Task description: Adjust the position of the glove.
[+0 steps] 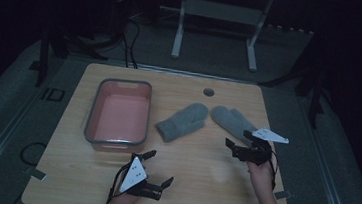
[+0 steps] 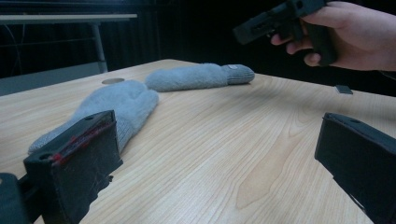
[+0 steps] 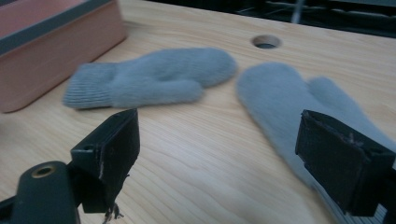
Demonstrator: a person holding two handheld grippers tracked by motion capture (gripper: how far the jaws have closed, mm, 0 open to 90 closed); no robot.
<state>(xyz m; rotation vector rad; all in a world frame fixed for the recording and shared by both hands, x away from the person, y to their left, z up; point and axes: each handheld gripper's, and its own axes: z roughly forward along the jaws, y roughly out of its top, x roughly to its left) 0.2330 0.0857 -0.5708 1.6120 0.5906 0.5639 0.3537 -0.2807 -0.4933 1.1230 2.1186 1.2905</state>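
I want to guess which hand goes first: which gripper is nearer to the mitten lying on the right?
The right. The right gripper hovers at the cuff end of the right mitten, jaws open over it. The left gripper sits at the table's near edge, well short of it.

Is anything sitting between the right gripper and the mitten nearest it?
Nothing visible. The right gripper is open beside the cuff end of the right mitten, with bare table at that spot. The left mitten and pink bin lie off to its side.
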